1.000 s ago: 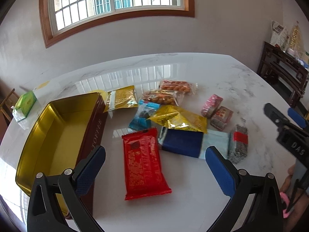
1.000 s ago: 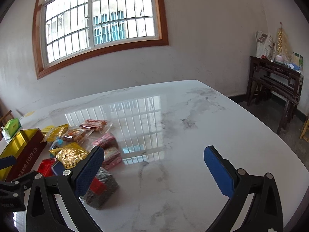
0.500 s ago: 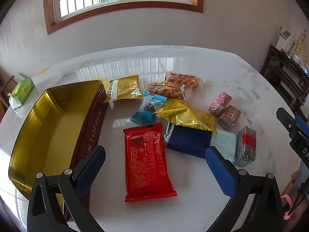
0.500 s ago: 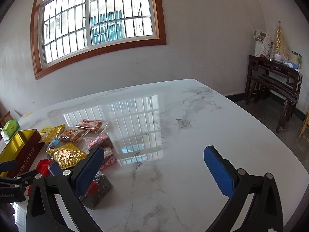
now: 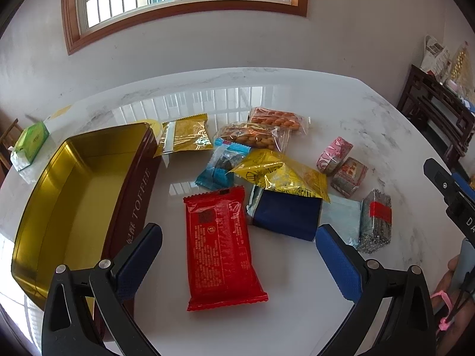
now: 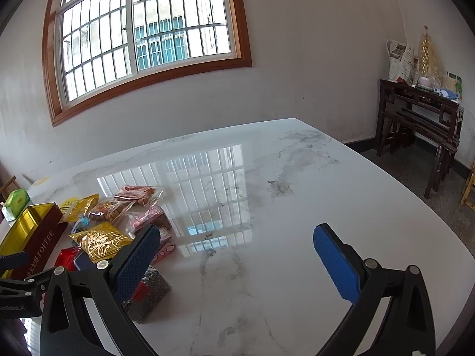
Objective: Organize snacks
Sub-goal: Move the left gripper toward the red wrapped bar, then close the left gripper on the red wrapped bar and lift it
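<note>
An open gold-lined toffee tin (image 5: 74, 195) stands empty at the left of the marble table (image 5: 297, 311). Several snack packets lie to its right: a red packet (image 5: 221, 246), a dark blue one (image 5: 286, 216), a yellow one (image 5: 282, 175), a gold one (image 5: 187, 135), peanuts (image 5: 252, 138) and a grey block with a red band (image 5: 374, 221). My left gripper (image 5: 237, 262) is open and empty, above the red packet. My right gripper (image 6: 237, 262) is open and empty over bare table, right of the snacks; the tin (image 6: 32, 237) shows at its far left.
A green tissue pack (image 5: 31, 142) lies at the table's far left edge. A dark wooden side table (image 6: 421, 118) with papers stands against the right wall. The right gripper's body (image 5: 451, 195) shows at the right edge of the left wrist view.
My left gripper has moved forward and down toward the red packet, which now lies between its fingers. The right gripper has shifted slightly. Both stay open.
</note>
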`<control>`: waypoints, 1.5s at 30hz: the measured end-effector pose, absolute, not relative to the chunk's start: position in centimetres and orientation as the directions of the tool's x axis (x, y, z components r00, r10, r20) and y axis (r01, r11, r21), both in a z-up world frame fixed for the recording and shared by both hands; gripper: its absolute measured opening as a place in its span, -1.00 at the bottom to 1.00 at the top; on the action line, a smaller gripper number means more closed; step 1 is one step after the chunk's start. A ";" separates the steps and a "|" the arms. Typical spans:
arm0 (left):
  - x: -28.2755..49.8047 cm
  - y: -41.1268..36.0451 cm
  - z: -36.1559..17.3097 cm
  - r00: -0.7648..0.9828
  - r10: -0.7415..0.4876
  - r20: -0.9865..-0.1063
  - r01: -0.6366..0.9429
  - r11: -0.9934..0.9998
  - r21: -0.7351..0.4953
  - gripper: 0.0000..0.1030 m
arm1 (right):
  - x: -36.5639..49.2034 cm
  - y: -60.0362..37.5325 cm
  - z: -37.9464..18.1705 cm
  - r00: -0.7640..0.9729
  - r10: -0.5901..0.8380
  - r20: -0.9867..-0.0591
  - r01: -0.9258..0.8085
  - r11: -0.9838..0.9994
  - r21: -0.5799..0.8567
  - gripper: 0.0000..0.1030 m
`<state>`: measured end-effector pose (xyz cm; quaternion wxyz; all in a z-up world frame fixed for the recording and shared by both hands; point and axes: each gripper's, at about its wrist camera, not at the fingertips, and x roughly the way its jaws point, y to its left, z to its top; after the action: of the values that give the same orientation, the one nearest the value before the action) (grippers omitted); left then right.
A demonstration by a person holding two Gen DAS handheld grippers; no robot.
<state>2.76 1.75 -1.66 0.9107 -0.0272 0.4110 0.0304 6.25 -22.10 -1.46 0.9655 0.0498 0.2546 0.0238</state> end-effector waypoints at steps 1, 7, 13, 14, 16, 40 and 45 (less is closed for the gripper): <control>2.8 1.8 -1.7 0.659 0.034 -0.752 -0.079 0.997 -0.024 0.97 | 6.3 -22.1 -1.5 0.869 0.071 -0.490 -0.021 0.994 0.107 0.99; 2.9 2.0 -1.8 0.652 0.028 -0.758 -0.074 0.997 -0.027 0.96 | 6.3 -22.3 -1.5 0.867 0.075 -0.493 -0.018 0.993 0.118 0.99; 2.7 2.7 -1.6 0.639 -0.006 -0.769 -0.057 0.997 -0.056 0.96 | 6.5 -22.4 -1.6 0.862 0.078 -0.500 -0.020 0.993 0.121 0.99; 2.7 2.9 -1.6 0.633 -0.012 -0.774 -0.056 0.997 -0.061 0.96 | 6.5 -22.4 -1.6 0.863 0.079 -0.499 -0.021 0.992 0.122 0.99; 2.7 3.4 -1.6 0.619 -0.023 -0.785 -0.064 0.995 -0.079 0.96 | 6.5 -22.4 -1.6 0.864 0.081 -0.497 -0.021 0.992 0.125 0.99; 5.2 3.7 -4.2 0.494 0.027 -0.869 -0.038 0.999 0.009 0.65 | 6.7 -22.8 -1.9 0.856 0.099 -0.507 -0.027 0.989 0.148 0.99; 5.2 3.0 -4.6 0.503 0.143 -0.852 -0.043 0.989 0.141 -0.07 | 6.8 -22.9 -2.0 0.852 0.099 -0.514 -0.024 0.988 0.152 0.99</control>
<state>5.17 2.96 -4.58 0.8654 0.0504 0.4957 0.0539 6.77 -22.88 -1.95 0.9598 0.0702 0.2699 0.0320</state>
